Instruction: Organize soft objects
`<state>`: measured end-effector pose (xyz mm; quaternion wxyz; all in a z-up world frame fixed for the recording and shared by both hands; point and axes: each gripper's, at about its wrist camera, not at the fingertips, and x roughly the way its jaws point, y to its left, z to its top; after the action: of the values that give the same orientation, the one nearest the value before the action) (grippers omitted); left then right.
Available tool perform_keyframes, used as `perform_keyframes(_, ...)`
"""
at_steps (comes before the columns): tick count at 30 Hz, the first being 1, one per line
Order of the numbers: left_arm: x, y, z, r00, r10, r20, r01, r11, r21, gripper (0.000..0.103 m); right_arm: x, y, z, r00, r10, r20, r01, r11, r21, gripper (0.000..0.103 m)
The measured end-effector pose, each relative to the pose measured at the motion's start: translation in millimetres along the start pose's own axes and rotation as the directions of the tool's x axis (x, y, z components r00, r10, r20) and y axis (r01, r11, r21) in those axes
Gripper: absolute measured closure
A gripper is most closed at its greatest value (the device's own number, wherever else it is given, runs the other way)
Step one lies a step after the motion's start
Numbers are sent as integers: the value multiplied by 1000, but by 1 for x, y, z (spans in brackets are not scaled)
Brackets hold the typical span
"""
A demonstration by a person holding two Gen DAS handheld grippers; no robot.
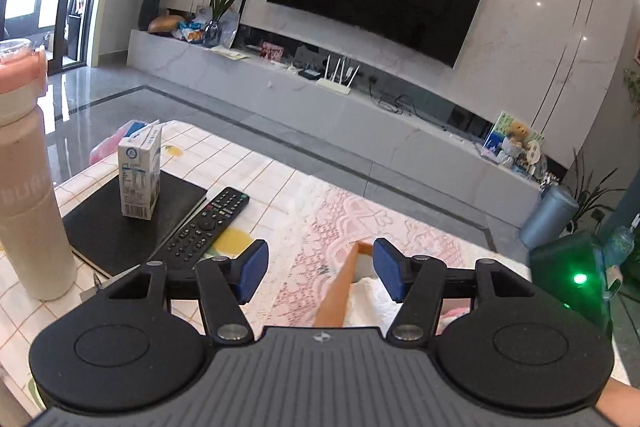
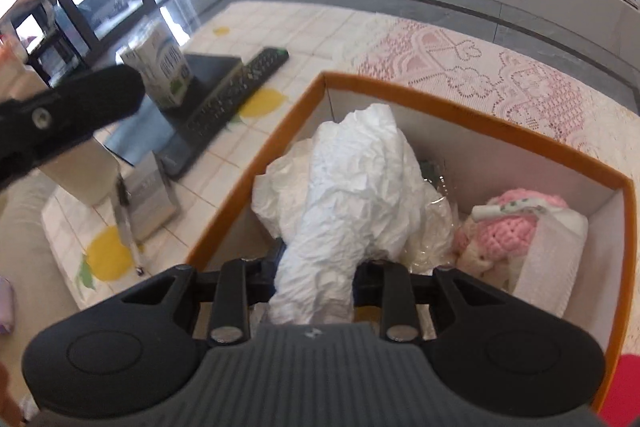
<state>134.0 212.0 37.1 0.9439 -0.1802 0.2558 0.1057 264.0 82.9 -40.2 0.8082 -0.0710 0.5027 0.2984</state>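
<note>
An orange-rimmed cardboard box (image 2: 472, 111) stands on the table, white inside. My right gripper (image 2: 316, 267) hangs over its near side, shut on a crumpled white paper wad (image 2: 352, 187) that hides the fingertips. In the box lie a white plastic bag (image 2: 280, 195), a clear wrapper (image 2: 436, 219), a pink crocheted toy (image 2: 508, 231) and a white foam sheet (image 2: 556, 251). My left gripper (image 1: 322, 271) is open above the box's left wall (image 1: 340, 283). Nothing sits between its blue pads (image 1: 254, 269).
Left of the box are a milk carton (image 1: 140, 175) on a black book (image 1: 120, 231), a TV remote (image 1: 208, 223) and a tall beige bottle (image 1: 28, 195). A pen (image 2: 124, 219) and a small silver pack (image 2: 152, 195) lie near. A pink lace cloth (image 2: 500, 83) covers the far tabletop.
</note>
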Motion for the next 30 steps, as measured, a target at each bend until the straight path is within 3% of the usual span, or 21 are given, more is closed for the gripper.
perform_keyframes(4, 5, 4, -3, 999, 36, 4, -36, 997, 62, 34, 24, -1, 2, 997, -59, -57, 57, 998, -25, 75)
perform_keyframes(9, 8, 9, -6, 999, 41, 2, -41, 996, 82, 34, 37, -5, 7, 994, -105, -37, 103, 994, -43, 73)
perform_keyframes(15, 12, 7, -7, 999, 22, -25, -19, 994, 103, 38, 45, 5, 1, 980, -196, -46, 190, 976, -106, 55)
perform_keyframes(16, 11, 5, -7, 999, 35, -30, -31, 994, 108, 38, 42, 9, -2, 980, -197, -33, 192, 975, -116, 46)
perform_keyframes(18, 9, 4, -6, 997, 61, -41, -56, 993, 107, 39, 30, 14, -6, 981, -193, -3, 191, 973, -126, 41)
perform_keyframes(23, -1, 5, 0, 999, 39, -27, -37, 997, 74, 39, -9, 13, -9, 979, -190, 71, 197, 972, -126, 12)
perform_keyframes(30, -21, -6, 10, 998, 57, -6, -56, 993, 101, 40, -81, 12, -5, 975, -116, 189, 127, 991, -45, 7)
